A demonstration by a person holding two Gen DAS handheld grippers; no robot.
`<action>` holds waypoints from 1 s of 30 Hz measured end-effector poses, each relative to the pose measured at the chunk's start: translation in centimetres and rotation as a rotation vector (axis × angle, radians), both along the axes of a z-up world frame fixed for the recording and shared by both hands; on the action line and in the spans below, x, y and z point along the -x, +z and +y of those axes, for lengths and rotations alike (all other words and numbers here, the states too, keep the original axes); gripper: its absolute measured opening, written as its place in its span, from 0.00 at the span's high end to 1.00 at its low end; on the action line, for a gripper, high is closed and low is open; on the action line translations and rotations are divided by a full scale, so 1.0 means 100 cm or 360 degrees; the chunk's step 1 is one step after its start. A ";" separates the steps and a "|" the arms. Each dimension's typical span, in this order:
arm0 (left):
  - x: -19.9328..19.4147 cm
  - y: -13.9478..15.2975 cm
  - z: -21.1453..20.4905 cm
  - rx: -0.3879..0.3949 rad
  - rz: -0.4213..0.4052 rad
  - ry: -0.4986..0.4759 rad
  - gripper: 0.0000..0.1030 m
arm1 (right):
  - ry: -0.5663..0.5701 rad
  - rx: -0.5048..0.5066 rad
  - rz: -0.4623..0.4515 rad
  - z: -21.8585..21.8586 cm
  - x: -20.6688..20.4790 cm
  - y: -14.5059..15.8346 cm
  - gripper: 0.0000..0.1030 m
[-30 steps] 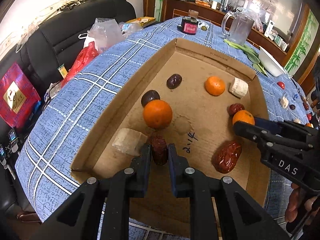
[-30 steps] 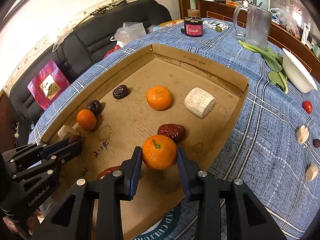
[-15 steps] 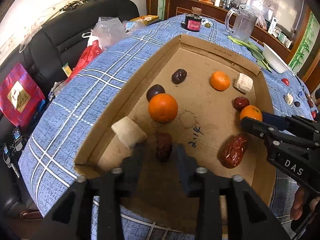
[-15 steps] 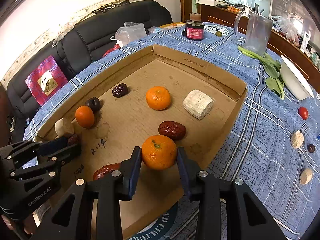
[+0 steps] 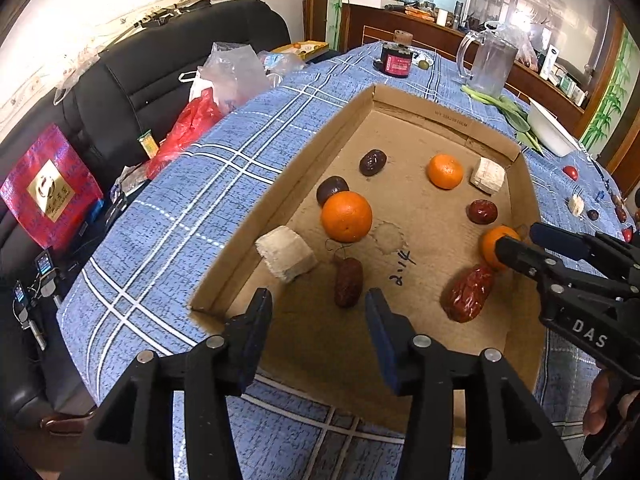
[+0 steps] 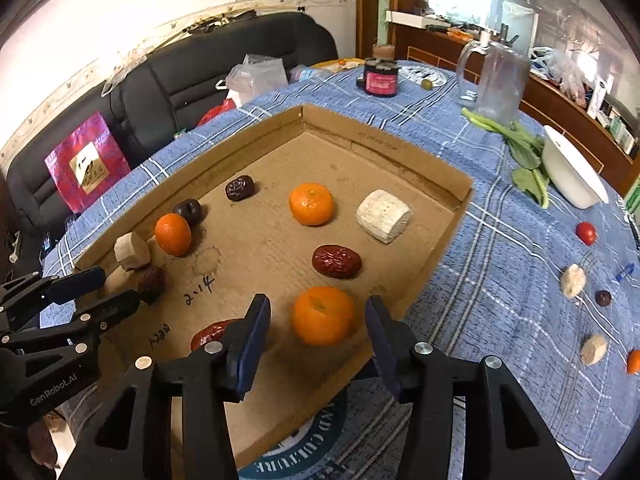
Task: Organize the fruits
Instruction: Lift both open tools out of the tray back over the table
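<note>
A shallow cardboard tray (image 5: pixel 304 168) (image 6: pixel 452 220) on the blue plaid table holds tangerines, red dates, dark dates and pale chunks. My left gripper (image 5: pixel 318 312) is open and empty; a brown-red date (image 5: pixel 348 281) lies on the tray floor just beyond its fingertips, beside a pale chunk (image 5: pixel 286 253) and a tangerine (image 5: pixel 346 216). My right gripper (image 6: pixel 318 320) is open, its fingers either side of a tangerine (image 6: pixel 322 314) that rests on the tray near the front right wall. The right gripper also shows in the left wrist view (image 5: pixel 520 248).
Loose on the cloth at right lie a cherry tomato (image 6: pixel 586 233), pale chunks (image 6: pixel 573 280), a dark date (image 6: pixel 603 298) and a tangerine (image 6: pixel 634 361). At the back stand a white bowl (image 6: pixel 572 176), greens (image 6: pixel 516 140), a glass jug (image 6: pixel 498 80) and a jar (image 6: pixel 380 78). A black sofa (image 5: pixel 160 80) is left.
My left gripper opened and let go of the brown-red date, then drew back. My right gripper opened and released the tangerine onto the tray floor.
</note>
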State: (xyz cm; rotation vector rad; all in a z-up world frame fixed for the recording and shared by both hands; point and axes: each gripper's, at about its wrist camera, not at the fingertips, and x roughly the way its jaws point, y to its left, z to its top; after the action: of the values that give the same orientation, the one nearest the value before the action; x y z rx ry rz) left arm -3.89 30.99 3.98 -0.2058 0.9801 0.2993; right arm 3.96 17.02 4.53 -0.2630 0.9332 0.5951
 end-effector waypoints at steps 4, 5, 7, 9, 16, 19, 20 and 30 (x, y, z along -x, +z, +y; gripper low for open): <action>0.006 0.006 -0.002 -0.0008 -0.0026 -0.0001 0.53 | 0.0002 -0.0015 -0.0001 -0.013 0.012 0.010 0.46; 0.008 0.008 -0.004 -0.0022 -0.0036 0.0002 0.53 | 0.0001 -0.0019 0.0006 -0.017 0.015 0.012 0.46; 0.011 0.012 -0.008 -0.0044 -0.0058 -0.0001 0.49 | -0.0020 -0.0040 0.0015 -0.028 0.022 0.014 0.44; 0.012 0.017 -0.015 -0.0061 -0.0082 -0.0009 0.45 | -0.0045 -0.0046 0.0033 -0.041 0.027 0.015 0.43; 0.003 0.031 -0.055 -0.0071 -0.0140 -0.0136 0.43 | -0.0220 -0.0076 0.0082 -0.103 0.043 0.015 0.44; -0.007 0.034 -0.082 -0.0071 -0.0147 -0.0229 0.41 | -0.0305 -0.0090 0.0089 -0.129 0.048 0.014 0.44; -0.011 0.034 -0.090 -0.0071 -0.0149 -0.0256 0.40 | -0.0345 -0.0099 0.0093 -0.142 0.050 0.014 0.44; -0.044 0.027 -0.175 -0.0095 -0.0103 -0.0522 0.35 | -0.0722 -0.0163 0.0130 -0.253 0.043 0.007 0.44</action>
State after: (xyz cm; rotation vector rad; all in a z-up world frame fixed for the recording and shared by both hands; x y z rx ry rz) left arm 0.52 13.52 6.64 0.0012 0.9231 0.0212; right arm -0.36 -8.32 5.28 0.0676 0.9982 0.2340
